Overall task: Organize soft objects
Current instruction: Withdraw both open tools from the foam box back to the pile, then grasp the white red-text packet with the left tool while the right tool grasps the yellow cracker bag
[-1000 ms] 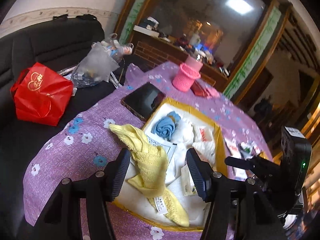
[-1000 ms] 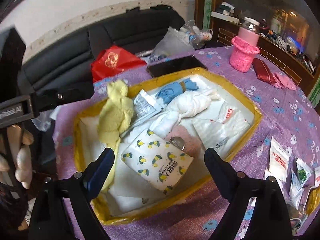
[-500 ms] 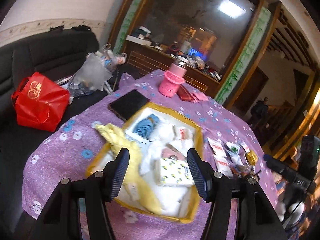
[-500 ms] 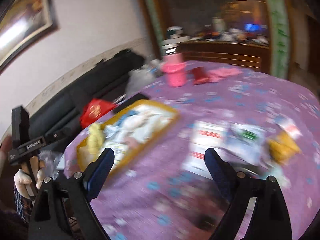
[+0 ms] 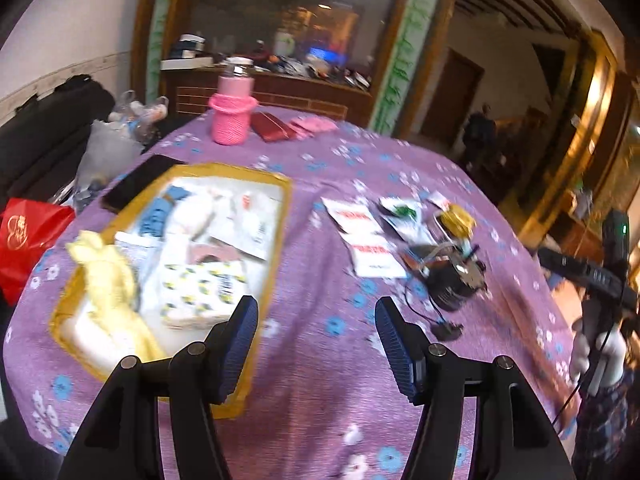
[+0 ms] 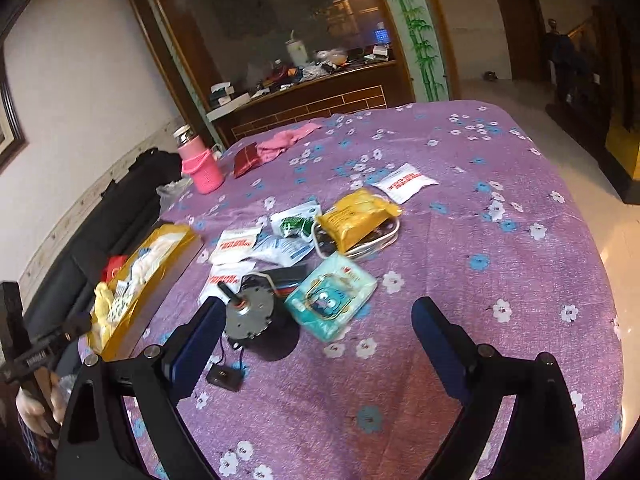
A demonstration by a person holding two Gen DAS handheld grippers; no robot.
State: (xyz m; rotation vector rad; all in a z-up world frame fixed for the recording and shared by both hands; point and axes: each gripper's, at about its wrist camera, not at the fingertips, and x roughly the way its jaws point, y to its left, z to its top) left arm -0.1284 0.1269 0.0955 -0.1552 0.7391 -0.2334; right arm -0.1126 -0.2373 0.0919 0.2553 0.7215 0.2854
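Both tools hang above a table [image 6: 500, 264] covered in purple flowered cloth, and each stands open with nothing between its fingers. The left tool [image 5: 316, 344] hovers beside the right edge of a yellow-rimmed tray [image 5: 280, 240], over bare cloth. In that tray lie the soft things already gathered: a yellow towel [image 5: 108, 280] along the left side, a white pack printed with lemons [image 5: 200, 294] near the front, a blue cloth [image 5: 158, 214] and white bundles [image 5: 224, 216] toward the back. A dark phone [image 5: 140, 180] lies just beyond the tray's far left corner, and a pink cup [image 5: 232, 118] stands farther back with a red wallet [image 5: 270, 126] next to it. The right tool [image 6: 316, 344] hovers over the loose pile in the middle of the table: a teal tissue pack [image 6: 332, 300] lies nearest, between the fingers in view but well below them, touching a grey motor [image 6: 250, 316] on its left. Behind them lie a yellow pouch [image 6: 356, 216], a green-and-white sachet [image 6: 294, 222] and several white packets with red print [image 6: 406, 180]. A red bag [image 5: 24, 240] sits on the black sofa [image 5: 40, 132] left of the table.
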